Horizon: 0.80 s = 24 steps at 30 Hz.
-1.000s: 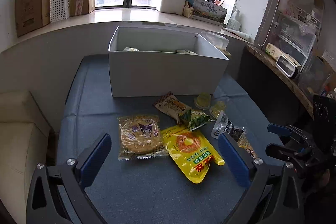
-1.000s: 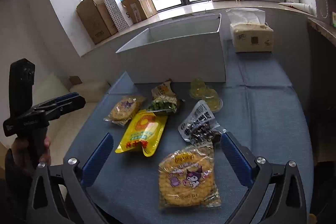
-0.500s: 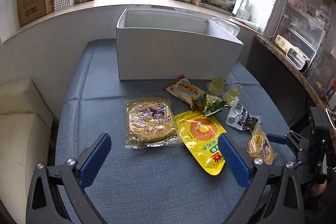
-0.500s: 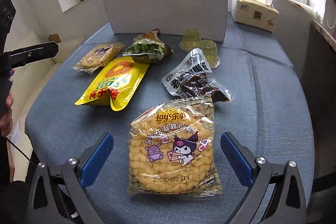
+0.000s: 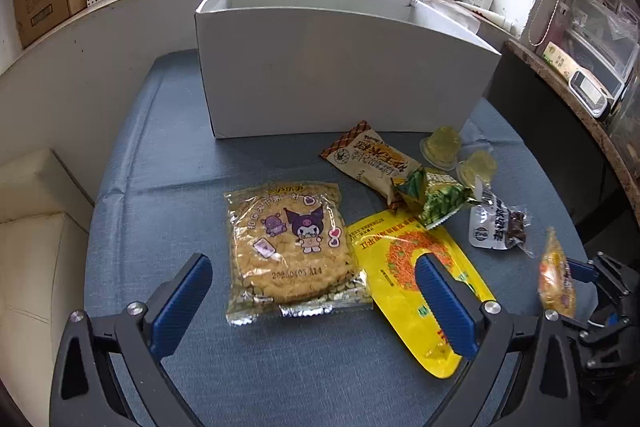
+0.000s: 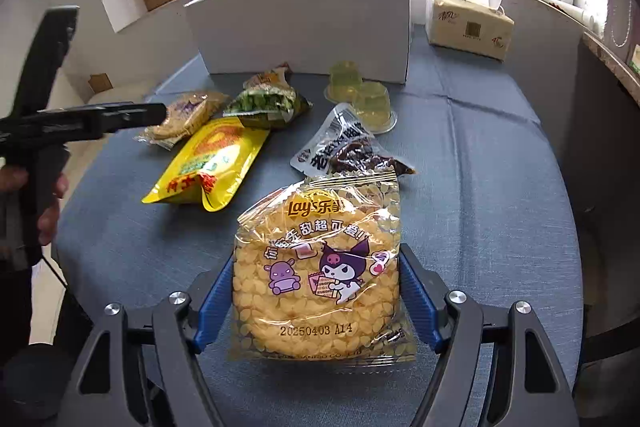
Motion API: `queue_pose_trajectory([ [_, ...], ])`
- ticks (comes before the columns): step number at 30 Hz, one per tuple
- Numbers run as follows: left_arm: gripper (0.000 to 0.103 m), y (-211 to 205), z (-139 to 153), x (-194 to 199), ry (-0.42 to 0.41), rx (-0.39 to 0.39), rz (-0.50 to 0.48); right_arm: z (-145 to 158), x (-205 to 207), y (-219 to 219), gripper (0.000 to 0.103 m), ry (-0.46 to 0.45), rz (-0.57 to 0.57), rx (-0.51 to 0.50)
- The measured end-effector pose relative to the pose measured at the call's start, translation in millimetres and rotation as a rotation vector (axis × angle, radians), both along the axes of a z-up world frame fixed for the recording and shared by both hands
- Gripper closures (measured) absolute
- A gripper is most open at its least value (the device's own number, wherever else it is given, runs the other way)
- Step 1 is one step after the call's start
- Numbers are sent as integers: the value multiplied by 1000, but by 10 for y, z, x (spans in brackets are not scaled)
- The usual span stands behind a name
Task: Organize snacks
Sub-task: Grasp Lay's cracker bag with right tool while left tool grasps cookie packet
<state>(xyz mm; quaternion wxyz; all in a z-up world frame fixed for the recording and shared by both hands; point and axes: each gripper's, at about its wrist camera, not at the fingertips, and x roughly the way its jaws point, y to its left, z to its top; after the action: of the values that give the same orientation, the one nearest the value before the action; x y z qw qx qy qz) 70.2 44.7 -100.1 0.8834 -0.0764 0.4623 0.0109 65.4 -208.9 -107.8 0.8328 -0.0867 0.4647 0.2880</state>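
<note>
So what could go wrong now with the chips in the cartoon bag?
1. The right tool is closing on the cartoon chip bag. The bag is thin and crinkly, so a hard squeeze might crush the chips.
2. That bag's far edge lies on the dark snack packet, so lifting might drag the packet along.
3. The white box has tall walls. A bag carried low might bump the wall instead of going in.

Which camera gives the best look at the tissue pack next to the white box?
The right wrist view. There the tissue pack stands in full sight on the blue cloth, right of the white box, with a tissue sticking out of its top. In the left wrist view the box hides nearly all of it; only a pale sliver shows behind the box's right corner.
</note>
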Motion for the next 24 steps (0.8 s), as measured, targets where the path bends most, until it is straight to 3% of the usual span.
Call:
queue_pose_trajectory([
  [9,0,33,-320,345,89,70,19,214,-16,-107,24,-27,-23,57],
  [12,0,66,-331,369,88,54,20,219,-18,-112,24,-28,-19,58],
  [13,3,89,-331,381,84,57,19,212,-26,-119,24,-28,-19,61],
  [16,26,95,-292,344,74,107,27,215,-32,-128,24,-30,-20,63],
  [18,26,120,-279,280,77,57,23,219,-31,-138,24,-29,-19,66],
  [21,26,124,-232,181,61,63,20,225,-30,-150,24,-25,-20,75],
  [24,26,121,-80,34,16,15,9,230,-21,-120,24,-8,-13,92],
])
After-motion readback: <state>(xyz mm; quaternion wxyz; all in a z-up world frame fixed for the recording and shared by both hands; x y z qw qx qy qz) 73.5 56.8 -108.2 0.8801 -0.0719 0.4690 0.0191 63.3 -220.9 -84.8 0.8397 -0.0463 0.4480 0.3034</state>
